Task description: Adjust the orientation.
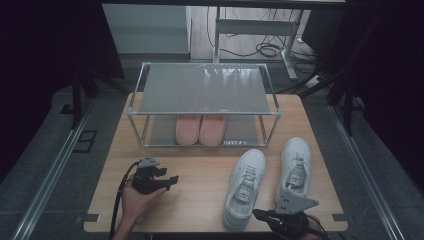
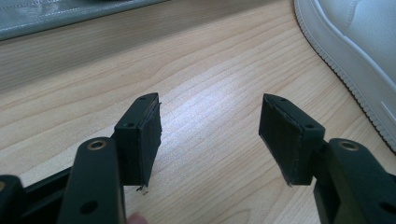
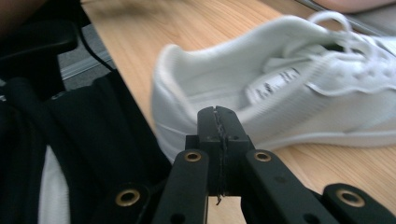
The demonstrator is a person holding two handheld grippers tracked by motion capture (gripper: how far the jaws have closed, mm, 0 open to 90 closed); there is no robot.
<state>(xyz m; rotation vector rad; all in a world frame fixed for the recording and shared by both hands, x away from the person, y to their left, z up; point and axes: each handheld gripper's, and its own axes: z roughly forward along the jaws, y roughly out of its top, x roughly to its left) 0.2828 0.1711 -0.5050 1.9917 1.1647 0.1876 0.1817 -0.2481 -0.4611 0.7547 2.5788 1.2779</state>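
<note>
Sneakers, two white ones, are seen on the right half of the wooden worktop (image 1: 200, 185), toes pointed toward the far side. The left sneaker (image 1: 245, 187) is set with its heel at the near edge; the right sneaker (image 1: 295, 167) is laid just beside it, slightly farther back, the two apart by a narrow strip of wood.

Nearest of all, at the near edge, the right claw (image 1: 260, 215) is held low just behind the heel of the left sneaker. In the right gripper view its jaws are seen pressed flat together, with nothing between them, and the blurred heel of the left sneaker (image 3: 243, 98) is seen just beyond their tips; whether it is touched cannot be told.

On the left half of the worktop, the left claw (image 1: 170, 181) is held in a hand (image 1: 137, 200) and is pointed toward the sneakers, well apart from them. In the left gripper view its jaws are seen standing wide apart over bare wood, nothing between them, with the sole edge of a sneaker (image 2: 355, 60) at the upper right.

Farther back, a two-tier metal shoe rack (image 1: 205, 90) is placed at the far side of the worktop. A pair of pink slippers (image 1: 200, 129) is kept side by side on its lower shelf.
</note>
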